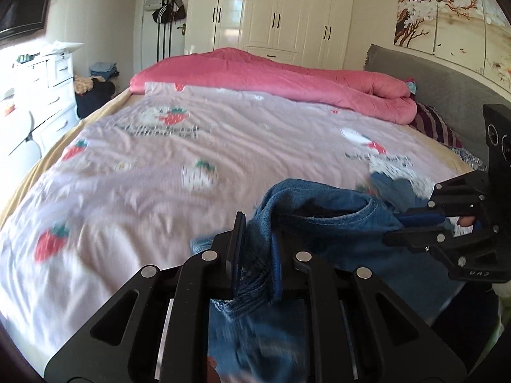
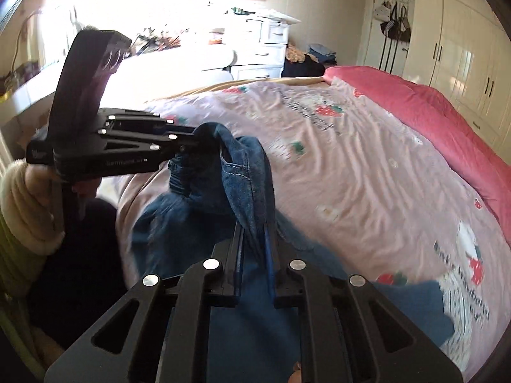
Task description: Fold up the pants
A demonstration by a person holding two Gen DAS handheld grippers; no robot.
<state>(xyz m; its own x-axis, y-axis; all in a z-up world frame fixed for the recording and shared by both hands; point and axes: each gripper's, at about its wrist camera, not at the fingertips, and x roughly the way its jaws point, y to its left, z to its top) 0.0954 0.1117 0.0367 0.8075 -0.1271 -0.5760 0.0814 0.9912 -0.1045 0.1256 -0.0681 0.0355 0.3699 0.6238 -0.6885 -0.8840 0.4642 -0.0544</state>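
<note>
Blue denim pants [image 1: 322, 223] hang lifted above the bed, held by the waistband between both grippers. My left gripper [image 1: 255, 242] is shut on the waistband; it also shows in the right wrist view [image 2: 191, 142] at the left, clamped on the denim. My right gripper [image 2: 254, 239] is shut on another part of the waistband [image 2: 242, 175]; it shows in the left wrist view [image 1: 402, 220] at the right. The pants' legs [image 2: 399, 312] trail down onto the bed below the grippers. The image is blurred by motion.
The bed has a pink strawberry-print sheet [image 1: 191, 146]. A rolled pink duvet [image 1: 287, 76] lies along its far side, by a grey headboard [image 1: 431, 89]. White drawers [image 1: 48, 95] stand to the left, wardrobes [image 1: 281, 16] behind.
</note>
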